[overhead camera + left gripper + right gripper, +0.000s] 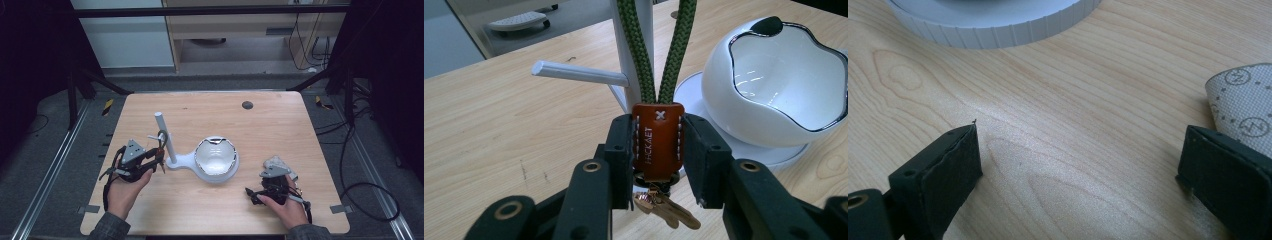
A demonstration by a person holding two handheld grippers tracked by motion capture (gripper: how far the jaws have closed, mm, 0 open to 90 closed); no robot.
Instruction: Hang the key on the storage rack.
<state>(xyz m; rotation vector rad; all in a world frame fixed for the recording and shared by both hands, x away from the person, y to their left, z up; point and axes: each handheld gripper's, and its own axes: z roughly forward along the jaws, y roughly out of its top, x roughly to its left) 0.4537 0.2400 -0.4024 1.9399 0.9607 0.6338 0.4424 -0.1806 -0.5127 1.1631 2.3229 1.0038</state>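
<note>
I am working two hand-held grippers over a pale wooden table (280, 130). My left gripper (658, 145) has its black jaws clamped on the brown leather tab (658, 140) of a keychain, one pad on each flat side. From the tab, a green braided cord loop (659, 45) runs upward out of the left gripper view, just in front of a white stand with an upright post (165, 137). A short horizontal peg (579, 74) sticks out of the post toward the left of that view. Brass-coloured keys (664, 207) hang below the tab.

The keychain's long axis is close to upright: cord end up, keys down, tab between. I cannot tell whether the loop is already around the post or a peg, because its top is cut off.

A glossy white bowl with a wavy chrome rim (216, 156) sits on the stand's round base, just right of the post. My right gripper (1078, 165) rests low over bare wood well to the right, jaws wide apart and holding nothing.

My judgement of the risks: if I release before the loop sits over a peg, the keys drop to the table. Swinging keys could knock the bowl. Pulling sideways on the cord could tip the light stand.
</note>
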